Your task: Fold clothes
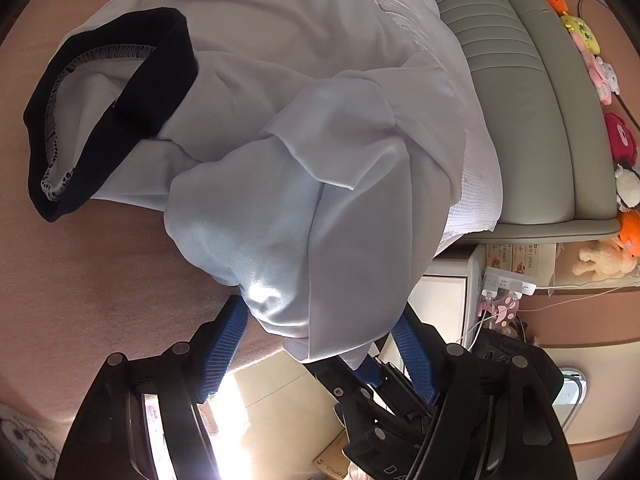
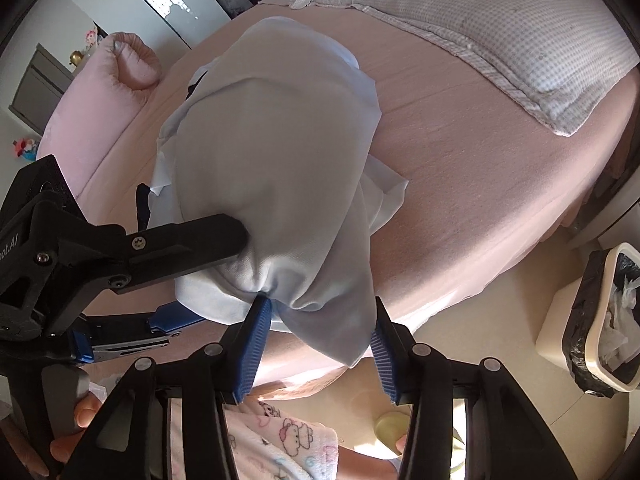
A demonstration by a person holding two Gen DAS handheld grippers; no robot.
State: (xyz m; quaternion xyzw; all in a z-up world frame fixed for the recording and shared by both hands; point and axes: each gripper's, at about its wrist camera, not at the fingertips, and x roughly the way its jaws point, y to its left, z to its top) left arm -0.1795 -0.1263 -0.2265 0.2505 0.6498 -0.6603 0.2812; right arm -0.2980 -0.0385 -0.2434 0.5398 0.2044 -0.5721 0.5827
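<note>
White garment (image 1: 304, 184): bunched on the pink bed (image 2: 460, 184);
Left gripper (image 1: 320, 320): fingers part-open around its hem;
Right gripper (image 2: 320, 320): same, cloth between; grip unclear

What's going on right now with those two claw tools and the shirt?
Left hand-held gripper and right hand-held gripper both straddle bunched white shirt at bed edge. Grip unclear. Nothing in the way.

Black two-finger grippers, left (image 1: 320, 324) and right (image 2: 320, 320), with ribbed blue pads (image 2: 252, 352), round silver rivets, cross-head screws and white lettering; cartoon-printed pink sleeve (image 2: 280, 440).
</note>
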